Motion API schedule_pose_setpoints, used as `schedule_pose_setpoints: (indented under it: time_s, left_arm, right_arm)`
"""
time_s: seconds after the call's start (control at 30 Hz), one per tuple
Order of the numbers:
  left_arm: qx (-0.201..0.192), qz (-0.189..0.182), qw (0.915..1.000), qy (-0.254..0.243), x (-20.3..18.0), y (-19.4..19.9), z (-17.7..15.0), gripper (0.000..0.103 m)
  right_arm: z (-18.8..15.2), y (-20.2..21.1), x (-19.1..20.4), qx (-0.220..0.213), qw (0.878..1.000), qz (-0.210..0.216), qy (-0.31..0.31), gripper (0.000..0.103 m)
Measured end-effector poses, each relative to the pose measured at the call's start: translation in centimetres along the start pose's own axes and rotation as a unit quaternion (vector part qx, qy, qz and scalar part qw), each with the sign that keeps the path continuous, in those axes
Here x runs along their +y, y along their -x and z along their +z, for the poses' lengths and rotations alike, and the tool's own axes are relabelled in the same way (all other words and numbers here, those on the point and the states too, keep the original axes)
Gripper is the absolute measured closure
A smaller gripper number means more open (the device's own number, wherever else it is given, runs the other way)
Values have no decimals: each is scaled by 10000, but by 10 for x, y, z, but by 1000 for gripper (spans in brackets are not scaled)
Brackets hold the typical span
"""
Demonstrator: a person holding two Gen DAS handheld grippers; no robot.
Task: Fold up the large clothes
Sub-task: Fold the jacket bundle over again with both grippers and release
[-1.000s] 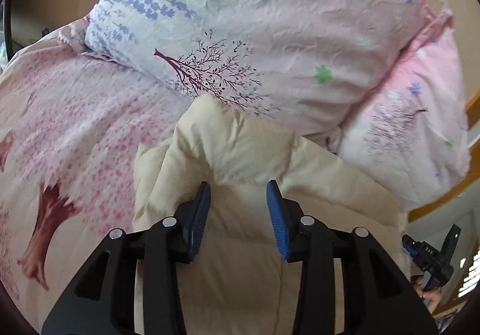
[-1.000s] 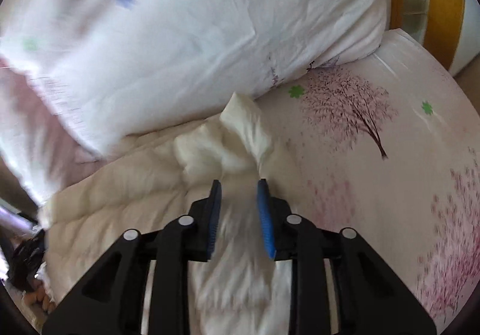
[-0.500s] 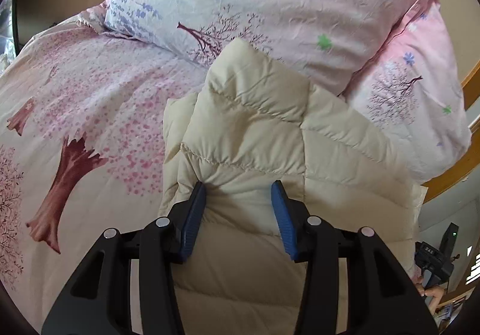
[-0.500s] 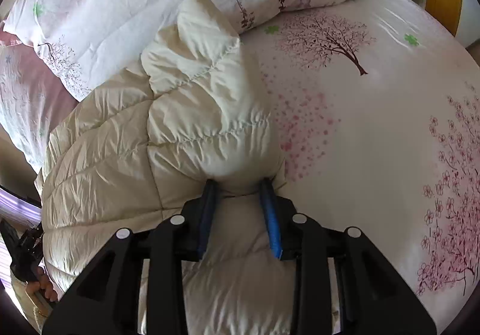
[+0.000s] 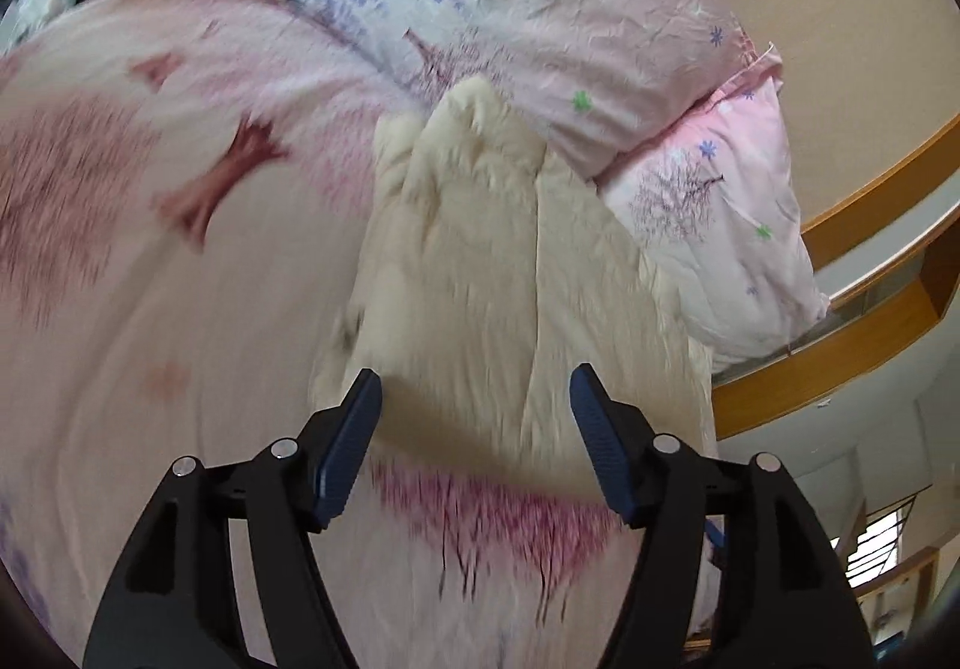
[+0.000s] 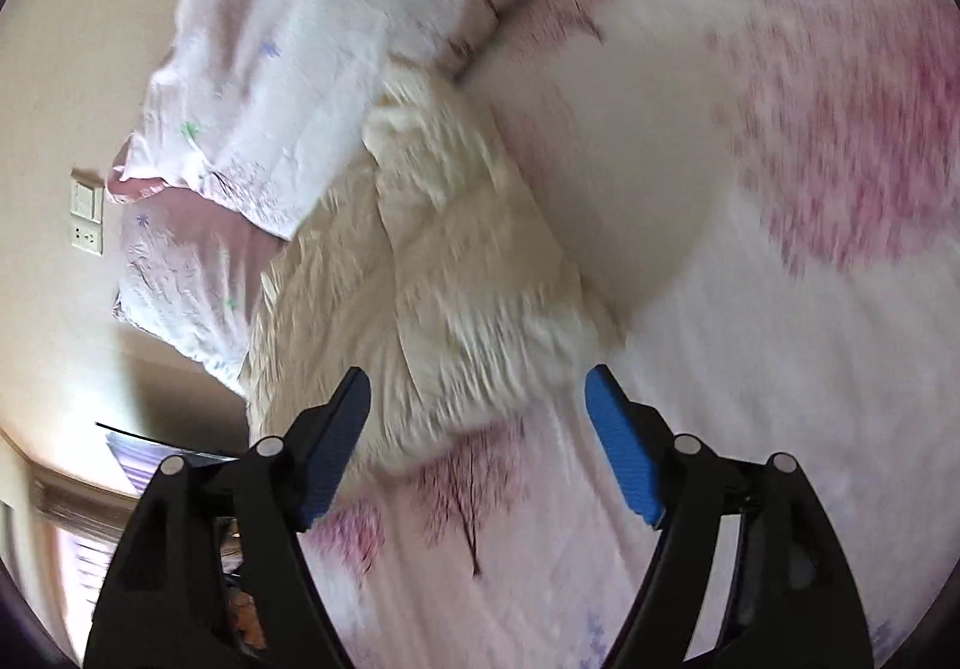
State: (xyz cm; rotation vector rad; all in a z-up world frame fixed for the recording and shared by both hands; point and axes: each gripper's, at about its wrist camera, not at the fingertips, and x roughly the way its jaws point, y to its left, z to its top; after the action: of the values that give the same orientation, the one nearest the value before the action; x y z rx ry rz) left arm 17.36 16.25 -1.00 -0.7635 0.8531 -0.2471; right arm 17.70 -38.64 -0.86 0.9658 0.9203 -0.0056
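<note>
A cream quilted puffer jacket (image 5: 498, 273) lies folded on the bed, its far end against the pillows. It also shows in the right wrist view (image 6: 444, 273). My left gripper (image 5: 474, 417) is open and empty, held above the jacket's near edge. My right gripper (image 6: 477, 417) is open and empty, also above the jacket's near edge. Both views are motion-blurred.
The bedsheet (image 5: 150, 309) is pink with tree prints. Two floral pillows (image 5: 540, 21) lie at the head of the bed, also in the right wrist view (image 6: 288, 57). A wooden rail (image 5: 840, 345) runs on the right. A wall switch (image 6: 87, 219) is on the left wall.
Both grippers have opened wide, let go of the jacket and pulled back and up. The jacket now lies flat on the bed, farther from both cameras.
</note>
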Motion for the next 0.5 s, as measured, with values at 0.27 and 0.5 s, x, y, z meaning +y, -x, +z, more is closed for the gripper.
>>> schedule_pose_setpoints:
  time_s: [0.27, 0.5]
  left_arm:
    - [357, -136, 9957, 838, 15, -18, -27, 36]
    - [38, -365, 9904, 1333, 26, -28, -13, 36]
  right_arm:
    - [-4, -31, -11, 228, 9964, 459, -675, 29]
    - [3, -40, -16, 79, 9941, 594, -899, 27]
